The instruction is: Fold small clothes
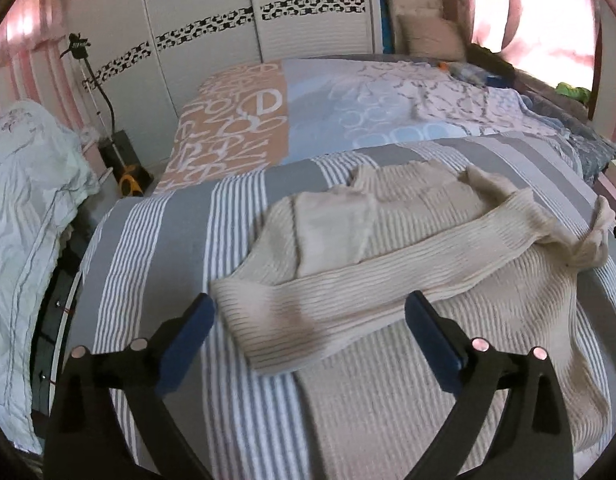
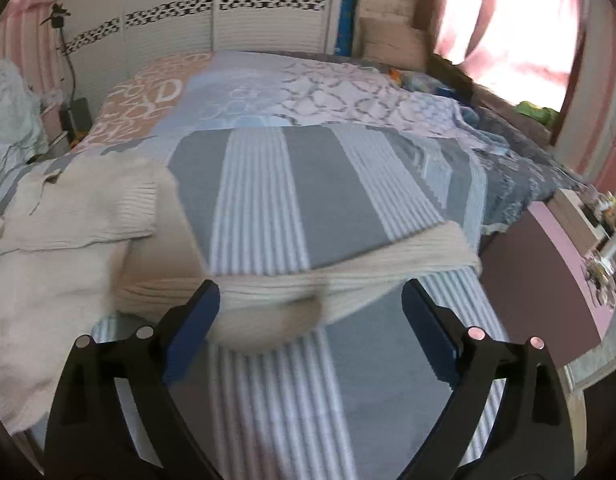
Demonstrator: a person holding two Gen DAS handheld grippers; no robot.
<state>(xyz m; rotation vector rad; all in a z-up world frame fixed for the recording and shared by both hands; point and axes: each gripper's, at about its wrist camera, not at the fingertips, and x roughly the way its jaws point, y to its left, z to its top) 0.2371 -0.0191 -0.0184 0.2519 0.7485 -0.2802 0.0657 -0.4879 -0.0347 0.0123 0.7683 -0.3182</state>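
Observation:
A cream ribbed knit sweater lies on a grey and white striped cloth. One sleeve is folded across its body, the cuff nearest me. My left gripper stands open, its blue pads on either side of that cuff, nothing held. In the right wrist view the sweater's body lies at the left and another sleeve stretches out to the right. My right gripper is open just in front of that sleeve, which is blurred; I cannot tell whether the pads touch it.
The striped cloth covers a raised surface in front of a bed with a patterned cover. A pale quilt is heaped at the left. White wardrobe doors stand behind. A pink cabinet is at the right, under bright curtains.

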